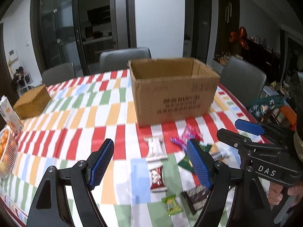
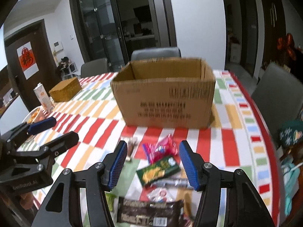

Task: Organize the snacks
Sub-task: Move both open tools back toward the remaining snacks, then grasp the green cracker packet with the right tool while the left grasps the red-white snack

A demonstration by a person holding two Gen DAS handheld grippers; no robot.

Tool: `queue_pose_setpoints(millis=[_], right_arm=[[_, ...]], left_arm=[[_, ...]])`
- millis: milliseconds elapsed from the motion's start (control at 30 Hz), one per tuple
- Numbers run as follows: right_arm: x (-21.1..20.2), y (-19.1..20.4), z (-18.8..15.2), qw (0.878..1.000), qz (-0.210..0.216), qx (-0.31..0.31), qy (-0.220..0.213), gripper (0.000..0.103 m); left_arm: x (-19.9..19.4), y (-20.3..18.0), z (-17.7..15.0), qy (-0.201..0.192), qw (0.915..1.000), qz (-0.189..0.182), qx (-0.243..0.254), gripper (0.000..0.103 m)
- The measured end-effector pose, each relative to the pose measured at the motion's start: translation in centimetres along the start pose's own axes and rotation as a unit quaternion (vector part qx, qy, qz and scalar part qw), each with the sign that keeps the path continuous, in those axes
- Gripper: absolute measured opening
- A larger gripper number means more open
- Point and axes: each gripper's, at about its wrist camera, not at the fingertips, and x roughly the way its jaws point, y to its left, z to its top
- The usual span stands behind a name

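An open cardboard box stands on the checked tablecloth; it also shows in the right wrist view. Several snack packets lie in front of it: a red and white one, a white one, a pink one, a green sweet and a dark brown bar. A green packet and the pink packet lie between my right fingers. My left gripper is open above the packets. My right gripper is open and empty.
A woven basket, a carton and a bowl of oranges stand at the left. Grey chairs ring the table. The table's right edge is close, with bags beyond it.
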Motion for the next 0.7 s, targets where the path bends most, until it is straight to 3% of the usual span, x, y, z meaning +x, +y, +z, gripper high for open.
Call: queue_pose_setpoints(millis=[467,700], right_arm=[[4.6,-1.1,-4.4,0.996,0.016,0.044,0.081,0.058],[6.6,-2.1,-5.1,0.992,0.017,0.066,0.102,0.057]], left_arm=[[4.6,0.5,-4.9,0.075,0.9969,-0.003,-0.022,0.078],[7.2,0.3,-5.9,0.104,0.9943,-0.008,-0.021,0.071]])
